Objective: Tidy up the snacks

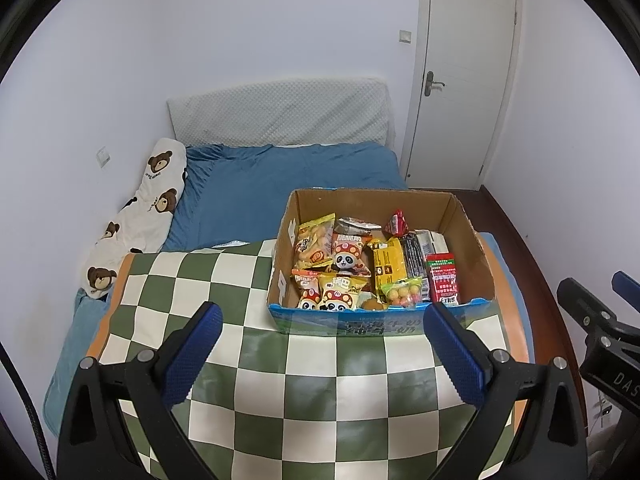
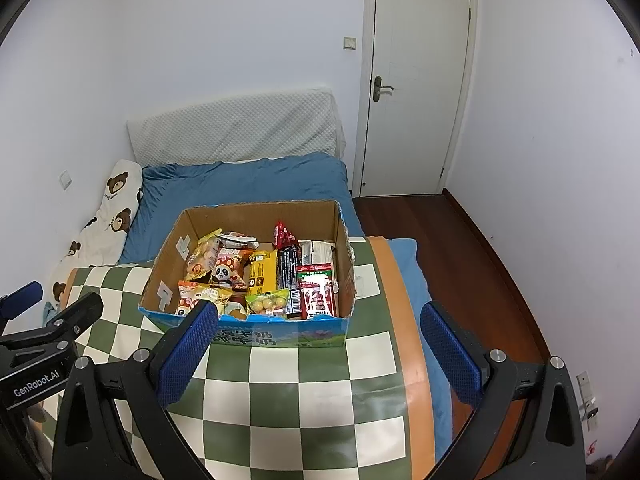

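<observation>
A cardboard box [image 1: 472,248] with a blue printed front stands on the green-and-cream checkered cloth [image 1: 280,380]; it also shows in the right wrist view [image 2: 168,256]. It holds several snack packs: yellow bags with panda pictures [image 1: 348,258], a yellow bar [image 1: 386,266], a red carton [image 1: 442,284] and a bag of round candies [image 1: 402,292]. My left gripper [image 1: 322,328] is open and empty, just in front of the box. My right gripper [image 2: 318,330] is open and empty, in front of the box's right half.
The cloth lies on a bed with a blue cover [image 1: 280,184] and a bear-print pillow [image 1: 140,216] at the left. A white door [image 2: 416,80] and dark wooden floor [image 2: 460,240] are at the right.
</observation>
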Available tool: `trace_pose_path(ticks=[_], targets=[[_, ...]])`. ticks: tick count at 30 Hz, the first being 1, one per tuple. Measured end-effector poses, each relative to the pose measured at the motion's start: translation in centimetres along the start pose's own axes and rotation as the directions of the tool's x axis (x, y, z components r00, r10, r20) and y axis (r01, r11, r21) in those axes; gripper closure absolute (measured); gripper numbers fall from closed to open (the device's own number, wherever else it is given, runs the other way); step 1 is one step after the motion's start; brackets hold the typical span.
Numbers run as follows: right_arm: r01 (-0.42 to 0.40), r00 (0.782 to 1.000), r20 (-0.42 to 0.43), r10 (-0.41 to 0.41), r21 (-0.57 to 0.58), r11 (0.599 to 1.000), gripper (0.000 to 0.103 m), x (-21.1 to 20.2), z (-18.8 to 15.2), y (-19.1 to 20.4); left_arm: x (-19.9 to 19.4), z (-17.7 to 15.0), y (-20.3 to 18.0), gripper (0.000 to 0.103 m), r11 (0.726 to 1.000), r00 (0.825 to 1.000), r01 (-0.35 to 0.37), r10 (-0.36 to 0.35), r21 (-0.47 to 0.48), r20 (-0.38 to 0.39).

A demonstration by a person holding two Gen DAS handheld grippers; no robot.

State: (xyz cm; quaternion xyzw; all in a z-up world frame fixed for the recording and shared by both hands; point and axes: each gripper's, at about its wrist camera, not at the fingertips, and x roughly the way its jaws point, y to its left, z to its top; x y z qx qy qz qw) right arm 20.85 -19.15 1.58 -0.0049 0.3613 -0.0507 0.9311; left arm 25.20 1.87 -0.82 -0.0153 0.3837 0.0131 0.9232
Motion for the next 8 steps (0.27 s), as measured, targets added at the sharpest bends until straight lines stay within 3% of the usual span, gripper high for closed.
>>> trace_pose_path(ticks=[8], targets=[[0.004, 1.0, -0.011, -0.004, 0.005, 1.0, 0.0, 0.06, -0.59, -0.07, -0.03, -0.26, 0.28, 0.0, 1.0, 1.0, -0.001, 0.001, -0.002, 0.003]])
